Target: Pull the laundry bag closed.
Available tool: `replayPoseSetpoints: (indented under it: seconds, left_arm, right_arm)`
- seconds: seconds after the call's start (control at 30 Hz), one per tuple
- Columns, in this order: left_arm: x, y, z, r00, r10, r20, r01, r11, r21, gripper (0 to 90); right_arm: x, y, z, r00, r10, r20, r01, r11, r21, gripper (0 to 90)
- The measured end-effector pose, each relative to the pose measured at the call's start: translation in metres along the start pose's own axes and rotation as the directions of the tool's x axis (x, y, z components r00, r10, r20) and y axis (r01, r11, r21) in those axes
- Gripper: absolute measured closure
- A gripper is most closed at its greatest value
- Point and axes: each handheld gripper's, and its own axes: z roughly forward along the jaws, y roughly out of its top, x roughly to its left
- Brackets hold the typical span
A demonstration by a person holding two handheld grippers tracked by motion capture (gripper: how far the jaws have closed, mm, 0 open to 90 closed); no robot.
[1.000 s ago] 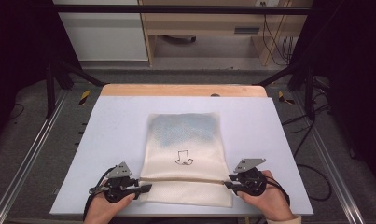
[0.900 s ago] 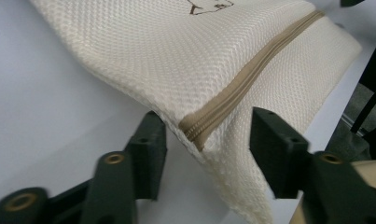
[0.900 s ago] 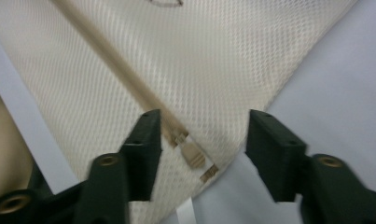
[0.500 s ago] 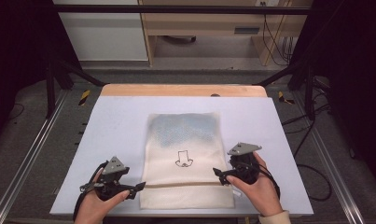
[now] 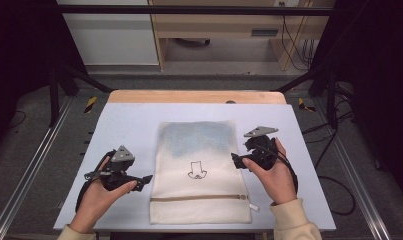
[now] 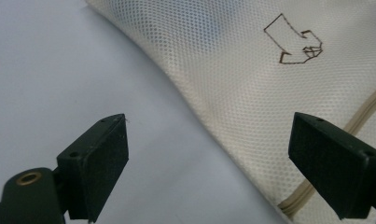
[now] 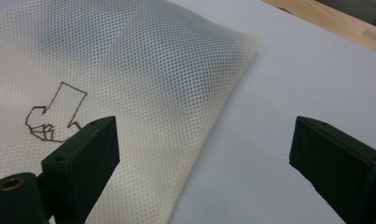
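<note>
A cream mesh bag (image 5: 199, 170) lies flat in the middle of the white table (image 5: 134, 125). It has a zipper (image 5: 199, 198) near its front edge, a small drawn emblem (image 5: 195, 171) and something bluish inside its far half. My left gripper (image 5: 145, 179) hovers just off the bag's left edge. Its jaws have just been opening and stand open with nothing between them. My right gripper (image 5: 235, 161) hovers at the bag's right edge, its jaws likewise just opened and empty. The left gripper (image 6: 209, 158) looks across the bag (image 6: 251, 84). The right gripper (image 7: 204, 158) is over the bag's (image 7: 106, 70) side edge.
A wooden strip (image 5: 189, 96) runs along the table's far edge. Metal frame rails (image 5: 34, 165) flank the table on both sides. A cabinet (image 5: 109, 35) and shelving stand behind, and cables (image 5: 339, 185) trail on the floor at the right.
Both grippers opened and let go of the bag's front corners. They then rose and moved away from the front edge, along the bag's sides. The bag lies flat.
</note>
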Motion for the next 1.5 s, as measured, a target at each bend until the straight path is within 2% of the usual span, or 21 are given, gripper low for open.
replayPoseSetpoints:
  seconds: [0.17,0.27,0.37,0.6,0.7,0.9,1.07,1.13,1.2,1.3,1.37,1.43,1.47,1.5]
  left_arm:
    - [0.017,-0.01,-0.001,0.9989,-0.025,-0.039,0.026,0.9994,0.023,11.6]
    - [0.029,-0.018,-0.004,0.9959,-0.056,-0.072,0.058,0.9977,0.035,9.5]
    - [0.036,-0.024,-0.007,0.9929,-0.055,-0.105,0.06,0.9972,0.044,7.8]
    - [0.051,-0.039,-0.012,0.9894,-0.085,-0.118,0.091,0.9945,0.051,6.8]
    - [0.056,-0.045,-0.013,0.9871,-0.098,-0.126,0.106,0.993,0.053,7.1]
    - [0.062,-0.055,-0.011,0.985,-0.095,-0.144,0.107,0.9915,0.074,7.0]
    - [0.065,-0.062,-0.008,0.9851,-0.091,-0.146,0.103,0.9915,0.08,6.9]
    - [0.066,-0.067,-0.006,0.9838,-0.103,-0.147,0.114,0.9912,0.067,6.6]
    - [0.066,-0.071,-0.004,0.9839,-0.089,-0.155,0.1,0.9931,0.061,6.4]
    - [0.065,-0.078,-0.001,0.9851,-0.084,-0.15,0.09,0.9952,0.038,6.3]
    - [0.063,-0.081,0.001,0.9888,-0.058,-0.137,0.064,0.9973,0.036,6.0]
    - [0.062,-0.082,0.002,0.9917,-0.03,-0.125,0.034,0.9991,0.025,5.3]
    - [0.061,-0.082,0.003,0.9916,-0.03,-0.126,0.032,0.9994,0.013,5.0]
    - [0.061,-0.081,0.004,0.9904,-0.034,-0.134,0.033,0.9994,-0.005,5.0]
  right_arm:
    - [-0.013,-0.01,-0.003,0.999,0.042,0.012,-0.042,0.999,0.001,8.1]
    - [-0.021,-0.019,-0.005,0.9972,0.072,0.023,-0.072,0.997,0.002,7.9]
    - [-0.026,-0.027,-0.006,0.9957,0.088,0.03,-0.088,0.996,0.006,7.9]
    - [-0.037,-0.049,-0.005,0.9907,0.128,0.048,-0.129,0.991,0.028,7.6]
    - [-0.04,-0.058,-0.006,0.9888,0.114,0.097,-0.119,0.991,0.056,7.7]
    - [-0.047,-0.075,-0.005,0.9841,0.156,0.085,-0.162,0.984,0.068,7.7]
    - [-0.053,-0.09,-0.003,0.9769,0.19,0.098,-0.198,0.977,0.077,8.5]
    - [-0.054,-0.097,-0.003,0.9698,0.219,0.107,-0.226,0.972,0.06,7.9]
    - [-0.053,-0.104,-0.002,0.9655,0.238,0.106,-0.244,0.969,0.049,7.9]
    - [-0.051,-0.113,0.0,0.9682,0.23,0.099,-0.233,0.972,0.025,6.9]
    - [-0.047,-0.118,0.001,0.9662,0.242,0.088,-0.244,0.97,0.005,6.9]
    - [-0.045,-0.12,-0.002,0.9675,0.243,0.069,-0.24,0.969,-0.054,6.4]
    - [-0.045,-0.12,-0.003,0.9645,0.255,0.07,-0.249,0.965,-0.076,6.3]
    - [-0.044,-0.119,-0.004,0.9661,0.249,0.069,-0.242,0.966,-0.094,5.9]
